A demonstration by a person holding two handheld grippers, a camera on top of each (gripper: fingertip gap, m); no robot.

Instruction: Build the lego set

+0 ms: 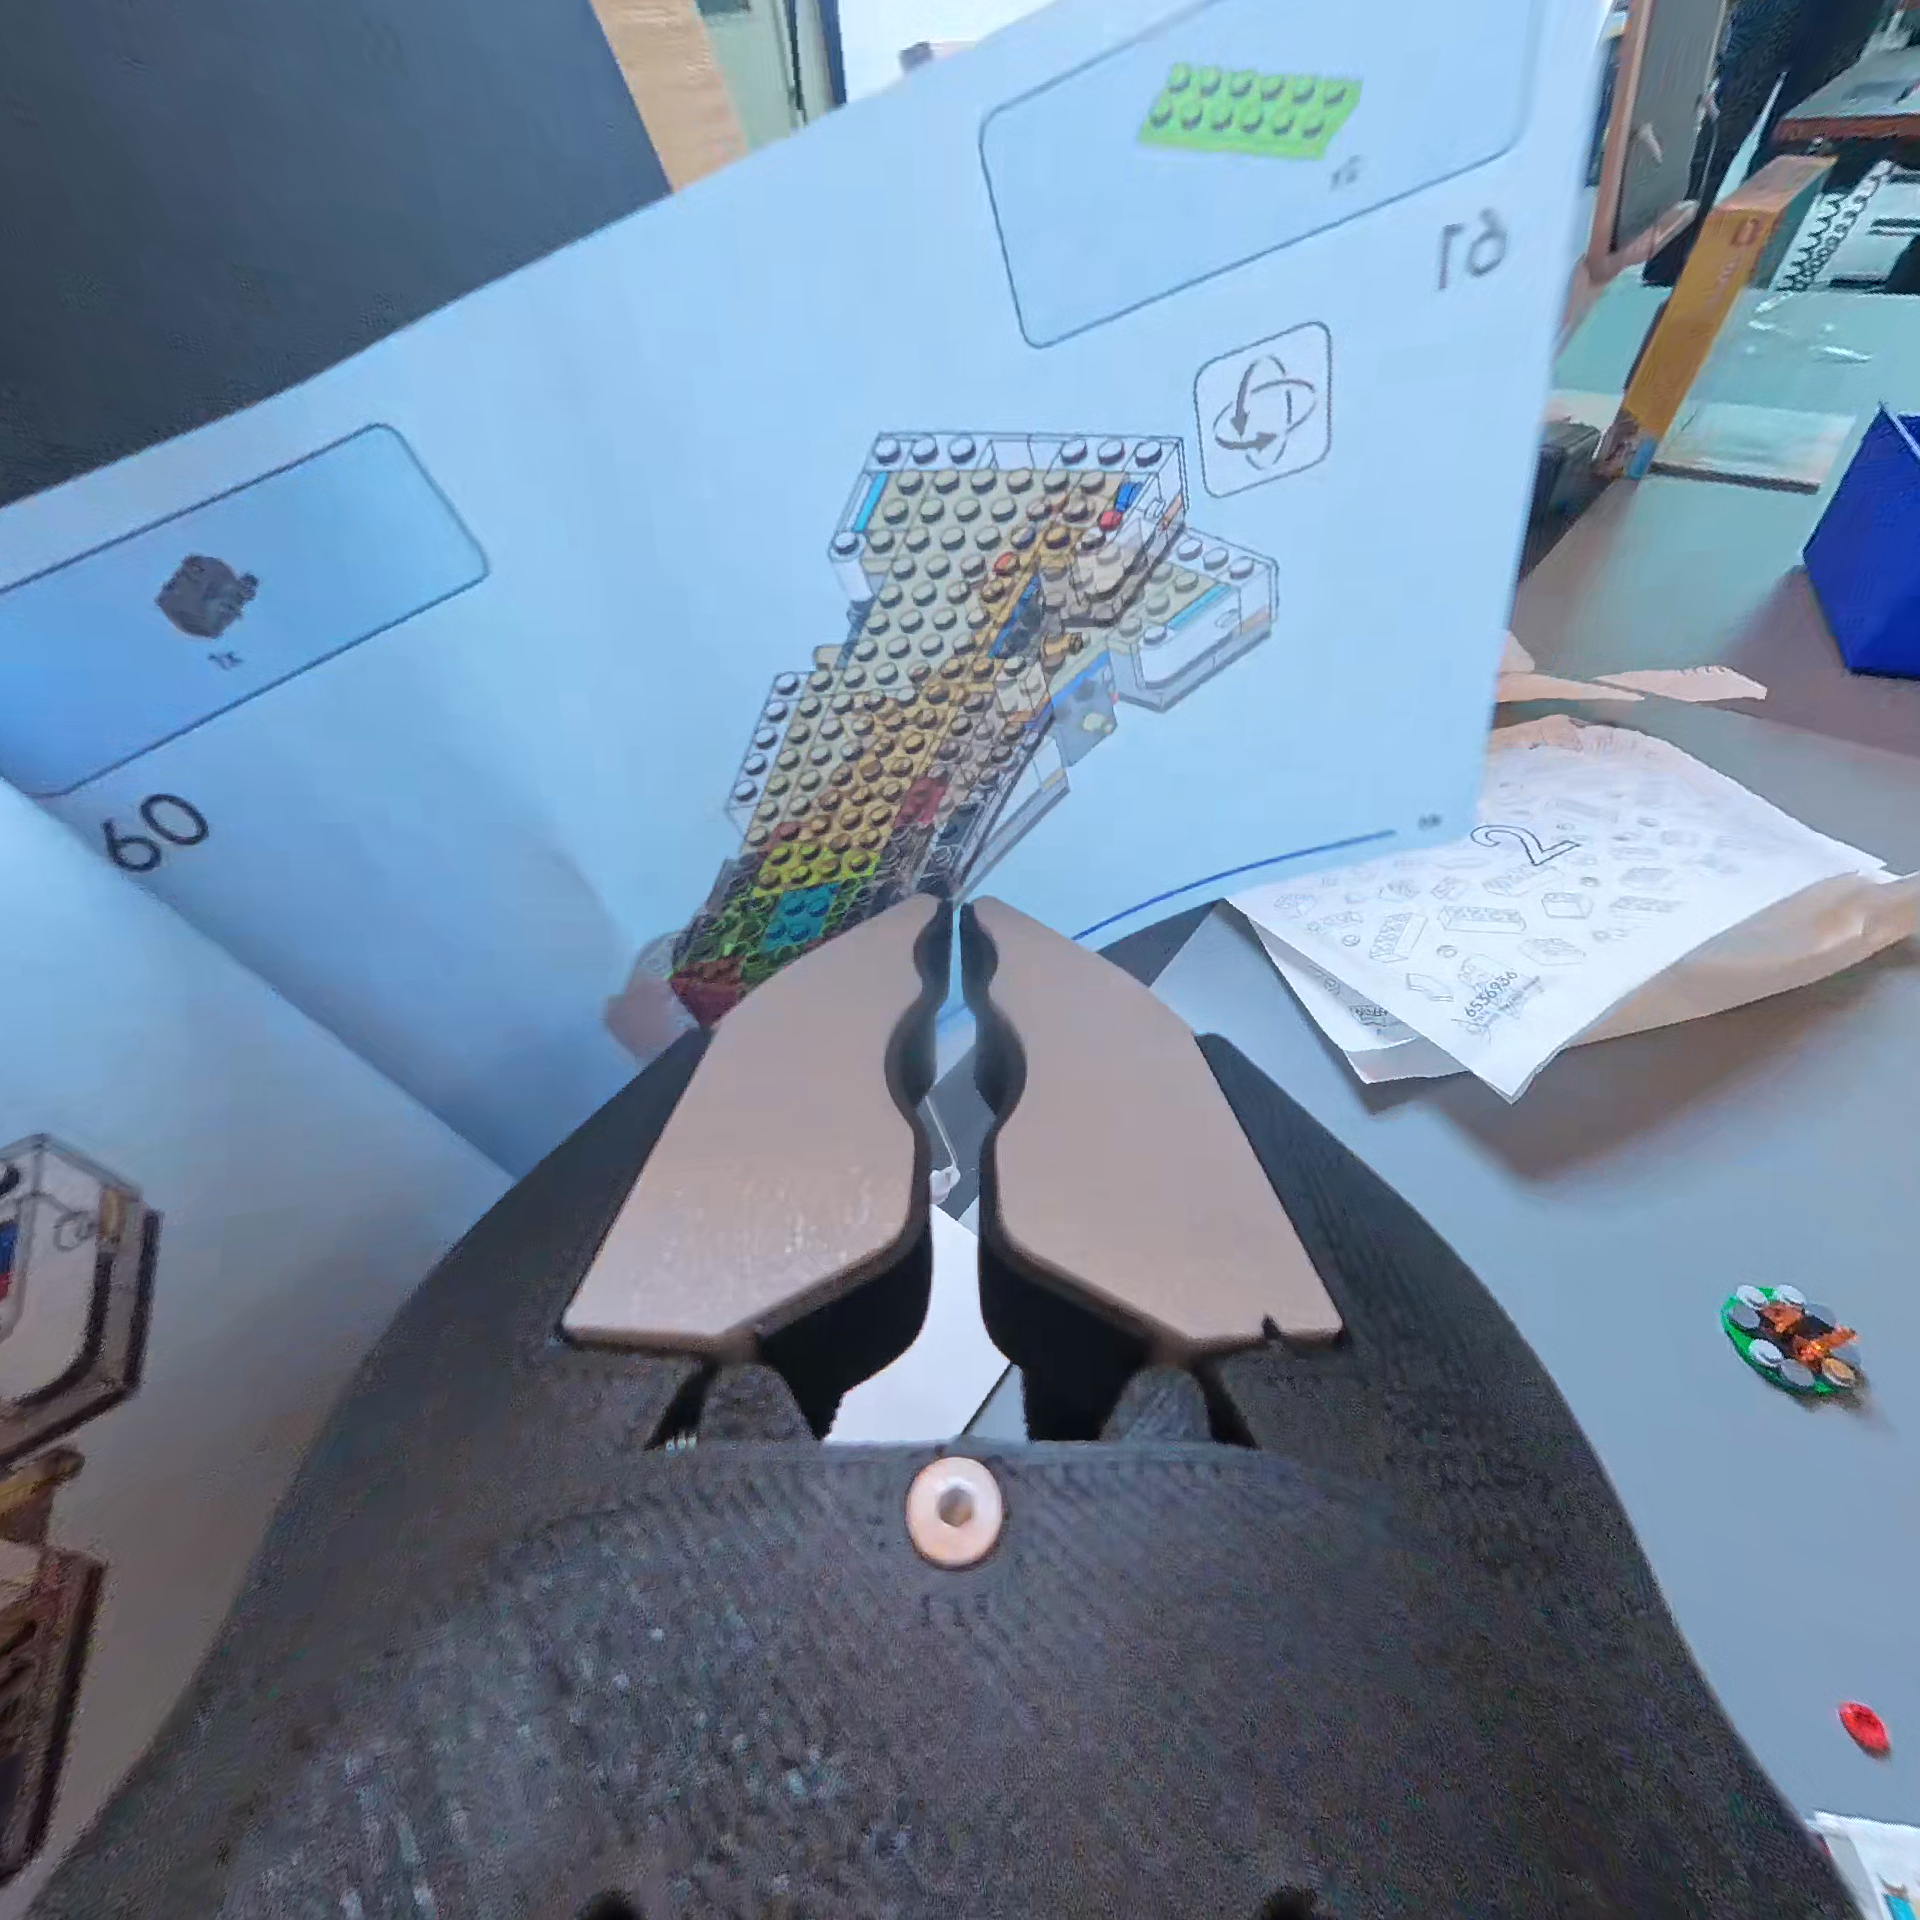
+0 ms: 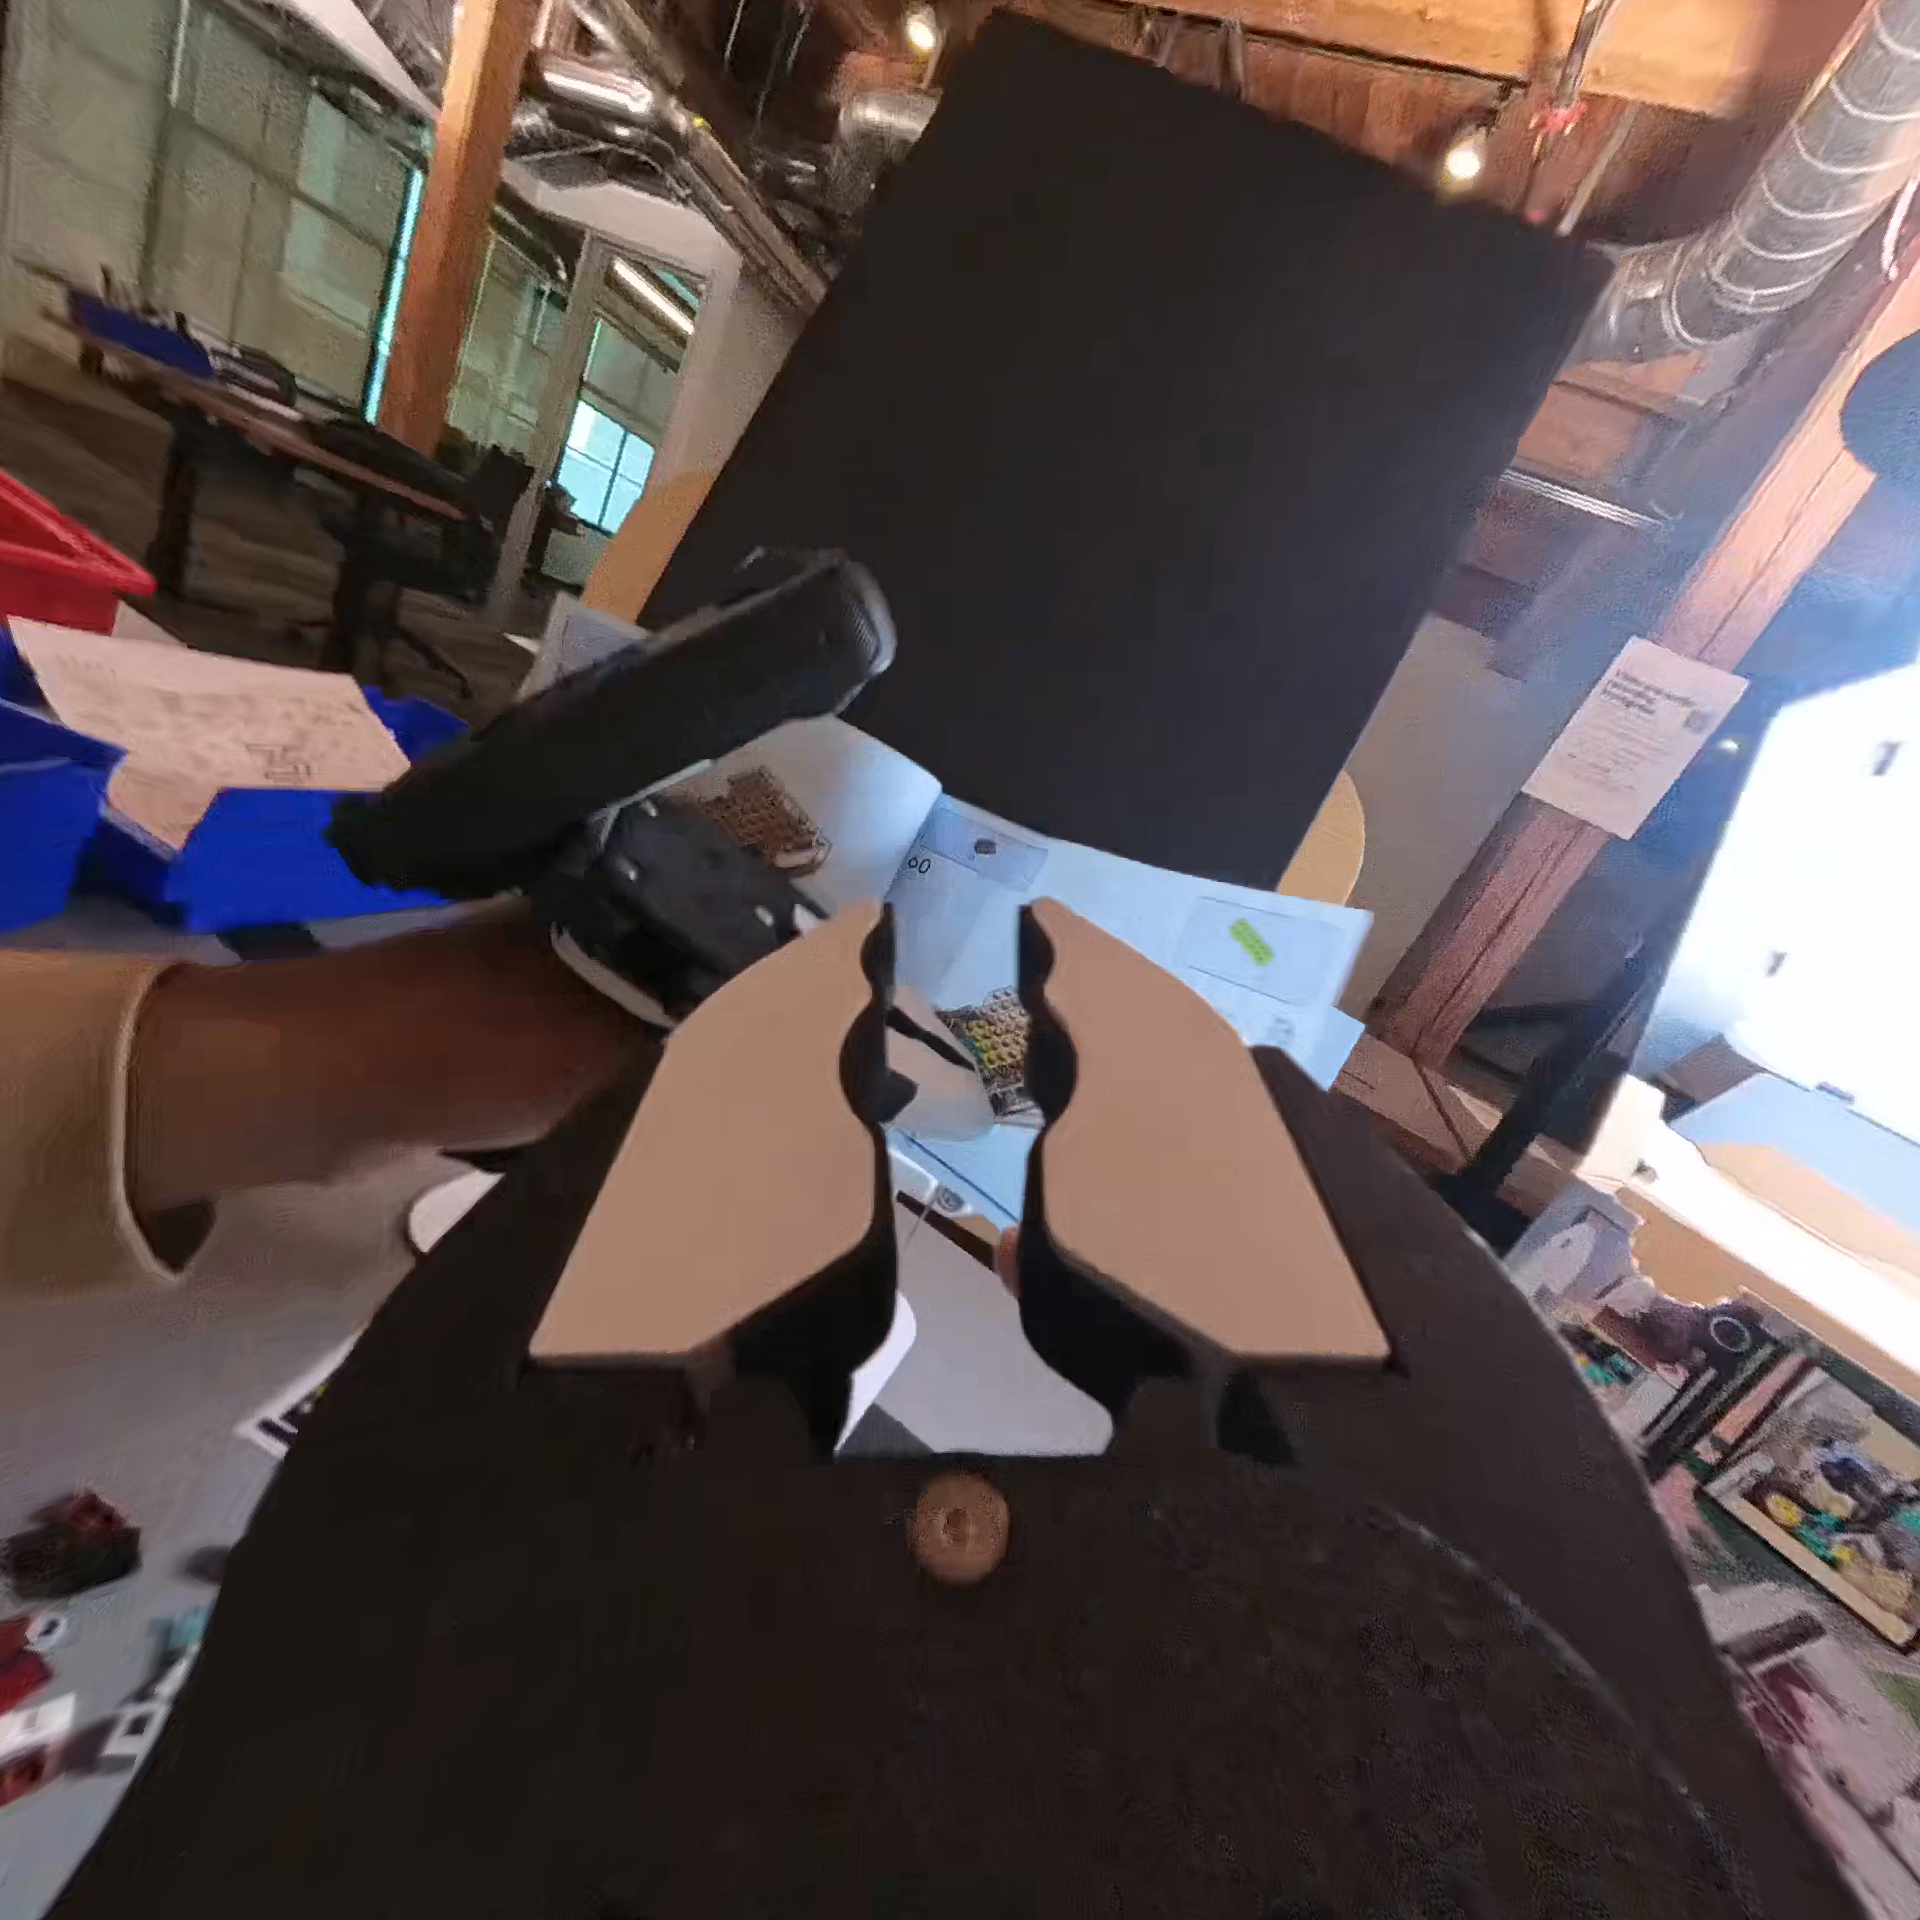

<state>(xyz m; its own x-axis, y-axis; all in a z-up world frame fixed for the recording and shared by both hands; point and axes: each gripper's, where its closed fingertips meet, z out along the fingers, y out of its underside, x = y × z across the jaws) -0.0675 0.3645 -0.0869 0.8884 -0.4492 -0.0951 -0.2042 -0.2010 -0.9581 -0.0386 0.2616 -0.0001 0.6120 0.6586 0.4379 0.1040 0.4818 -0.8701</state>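
My left gripper (image 1: 954, 920) is shut on the lower edge of a light-blue page of a brick instruction booklet (image 1: 727, 468). The page stands lifted and curved in front of the camera, with a printed brick model on it. In the right wrist view the left gripper (image 2: 665, 904) sits at the left, held by a hand, with its fingertip on the booklet (image 2: 1143, 914). My right gripper (image 2: 954, 935) is open, with nothing between its pads, and hovers above the open booklet.
A white paper bag printed with brick outlines (image 1: 1538, 914) lies right of the booklet on the grey table. A small green round brick piece (image 1: 1789, 1345) and a red piece (image 1: 1862, 1727) lie nearer. Blue bins (image 2: 260, 862) stand left. A black panel (image 2: 1143, 416) stands behind. The grippers' ends are close to 15 cm from one another.
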